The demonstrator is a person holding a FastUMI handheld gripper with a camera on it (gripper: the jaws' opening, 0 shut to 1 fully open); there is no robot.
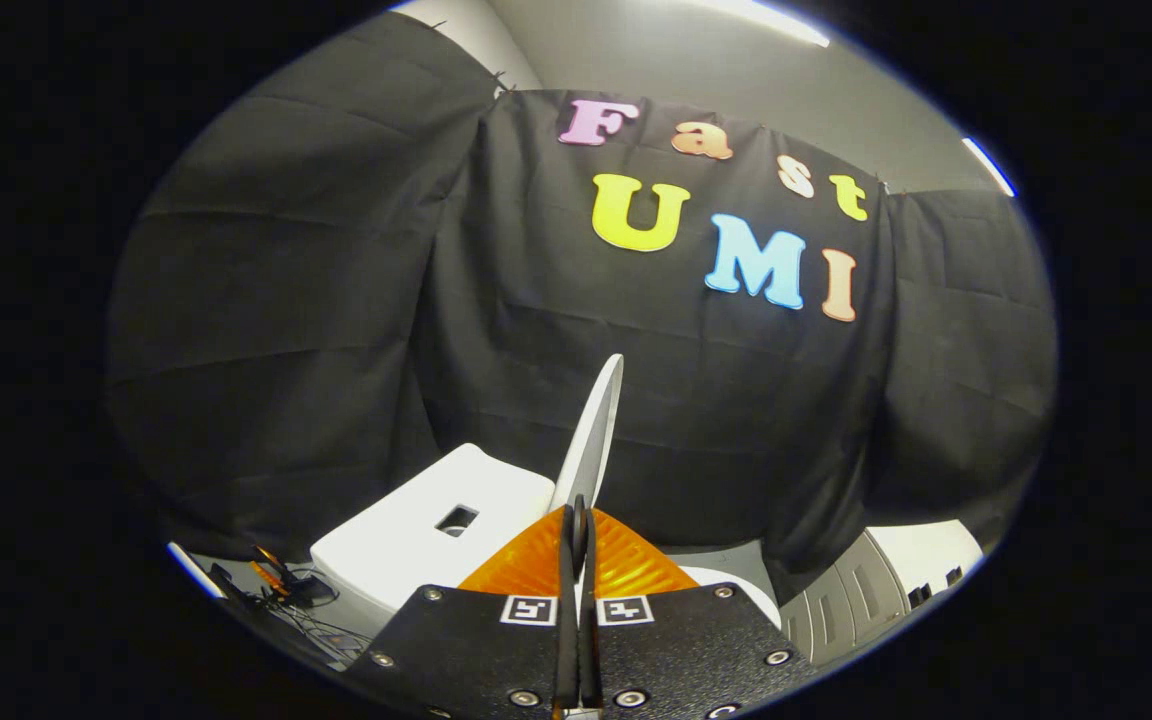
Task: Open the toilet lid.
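Lid (594, 430) stands near upright, edge-on, right of cistern (436, 530), just ahead of tongs (579, 520). Tongs pinched nearly closed; grip on lid edge unclear. Risk: lid short of balance point, release drops it back, slams.

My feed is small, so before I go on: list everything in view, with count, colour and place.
lid: one, white, raised and seen edge-on, rising just ahead of the fingertips.
tank: one, white, with a dark square hole on top, beside the lid.
cables: a small dark tangle with orange bits, low beside the tank.
cabinet: one, grey, low on the other side, partly under the wall cloth.
wall cloth: black, draped behind everything.
gripper: one, fingers pressed together with the lid's edge at their tips; whether both press on it is unclear.
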